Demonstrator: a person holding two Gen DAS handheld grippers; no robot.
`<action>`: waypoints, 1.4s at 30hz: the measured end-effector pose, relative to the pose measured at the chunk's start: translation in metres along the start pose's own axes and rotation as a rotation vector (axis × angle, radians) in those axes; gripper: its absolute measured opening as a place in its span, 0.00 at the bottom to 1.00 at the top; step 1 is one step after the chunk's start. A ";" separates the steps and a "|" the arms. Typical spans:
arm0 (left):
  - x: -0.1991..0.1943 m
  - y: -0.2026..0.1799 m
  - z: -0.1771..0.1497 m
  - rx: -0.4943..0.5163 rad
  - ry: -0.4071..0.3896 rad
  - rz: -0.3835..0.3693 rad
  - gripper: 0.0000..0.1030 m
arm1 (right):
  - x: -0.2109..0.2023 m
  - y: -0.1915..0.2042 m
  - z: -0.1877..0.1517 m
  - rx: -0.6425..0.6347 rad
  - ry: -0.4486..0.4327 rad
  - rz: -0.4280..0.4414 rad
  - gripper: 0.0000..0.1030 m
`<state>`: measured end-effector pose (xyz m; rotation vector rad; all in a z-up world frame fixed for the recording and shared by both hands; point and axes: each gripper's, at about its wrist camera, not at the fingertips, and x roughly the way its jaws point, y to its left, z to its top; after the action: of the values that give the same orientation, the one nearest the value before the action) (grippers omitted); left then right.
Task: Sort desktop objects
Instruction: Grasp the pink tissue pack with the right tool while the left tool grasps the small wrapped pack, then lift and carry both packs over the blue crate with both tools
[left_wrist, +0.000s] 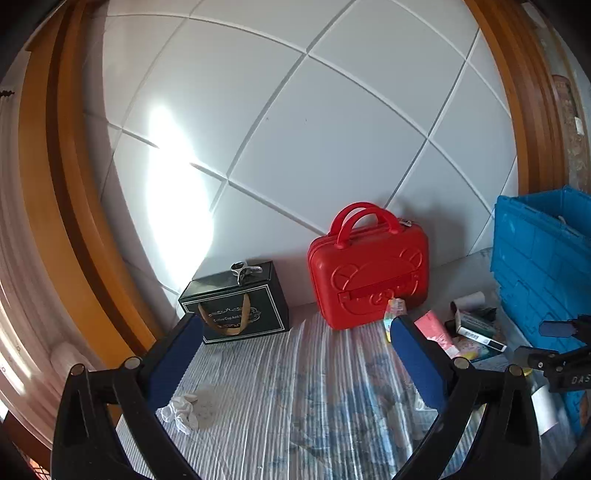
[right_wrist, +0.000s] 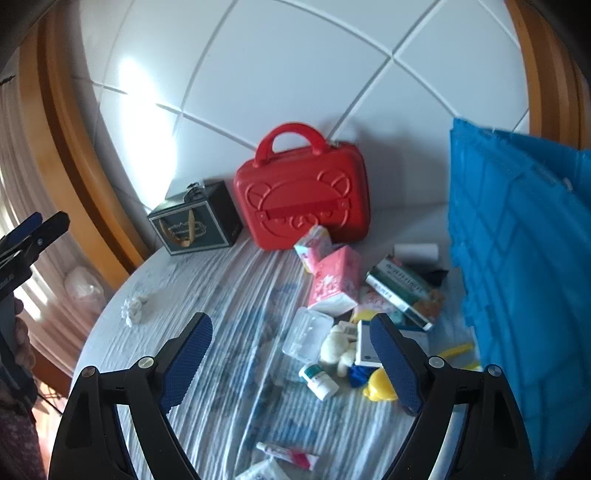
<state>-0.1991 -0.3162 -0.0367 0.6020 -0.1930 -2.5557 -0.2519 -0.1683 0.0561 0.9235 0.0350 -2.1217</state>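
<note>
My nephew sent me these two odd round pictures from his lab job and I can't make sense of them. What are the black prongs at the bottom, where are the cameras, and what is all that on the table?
There is no robot here: a person holds a two-fingered grasping tool in each hand, and each tool carries a wide-angle camera looking along its fingers. One picture comes from the left tool, the other from the right tool. Both stand open and hold nothing. On the cloth-covered table stand a red case and a black box by the wall, and a blue crate on the right. Before the crate lies a jumble: a pink tissue pack, a clear plastic box, a small bottle and other items.
</note>
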 end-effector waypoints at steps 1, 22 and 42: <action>0.010 0.000 -0.002 -0.008 0.014 -0.002 1.00 | 0.018 -0.005 0.003 0.007 0.028 0.010 0.86; 0.224 -0.078 -0.043 0.137 0.219 -0.186 1.00 | 0.319 -0.093 0.042 0.098 0.514 0.012 0.78; 0.385 -0.184 -0.063 0.417 0.225 -0.482 1.00 | 0.268 -0.082 -0.007 0.017 0.393 0.023 0.71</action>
<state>-0.5503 -0.3530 -0.2837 1.2125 -0.5703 -2.8900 -0.4138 -0.2888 -0.1383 1.3310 0.2045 -1.8929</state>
